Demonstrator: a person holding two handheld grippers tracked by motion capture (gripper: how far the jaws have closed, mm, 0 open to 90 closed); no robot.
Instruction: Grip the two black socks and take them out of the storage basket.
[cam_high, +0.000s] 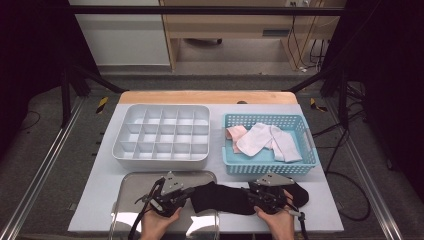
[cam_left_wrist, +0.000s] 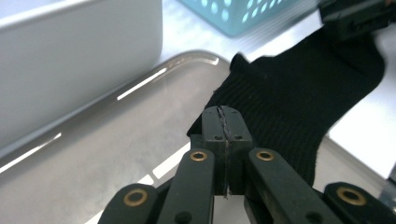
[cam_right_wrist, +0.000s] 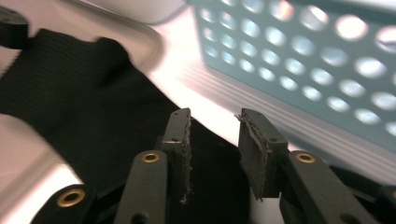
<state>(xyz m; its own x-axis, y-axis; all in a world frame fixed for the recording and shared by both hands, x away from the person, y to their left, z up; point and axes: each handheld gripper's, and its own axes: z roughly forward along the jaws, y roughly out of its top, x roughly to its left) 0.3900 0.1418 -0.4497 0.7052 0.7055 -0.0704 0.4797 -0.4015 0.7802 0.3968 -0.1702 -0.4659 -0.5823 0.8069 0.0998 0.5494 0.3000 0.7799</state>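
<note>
a person's two hands come in at the near edge of a white table, each holding a two-jaw gripper, with a black sock (cam_high: 227, 197) stretched flat between them. the sock lies partly on a shiny metal tray (cam_high: 130, 200) at near left and partly on the bare table (cam_high: 325, 210) to the right.

the left gripper (cam_left_wrist: 226, 122) has its jaws pressed fully together at the sock's left edge; it looks clamped on the cloth there, though the pinch itself is hard to make out. the right gripper (cam_right_wrist: 214, 125) hovers over the sock's right end with its jaws partly apart, a clear gap between the pads and nothing pinched.

judging from this, the sock is being laid out and handled for folding or sorting, and the right side has let go. the next move probably calls for the right gripper to take a fresh hold on the loose end, low enough to catch the thin cloth.

beyond the sock, at far left, sits a white divided organizer (cam_high: 161, 136) with empty cells. at far right, a light blue basket (cam_high: 310, 165) holds white socks (cam_high: 265, 140) and a pink one (cam_high: 235, 134). the basket's near wall stands just beside the right gripper and could crowd a lift.
</note>
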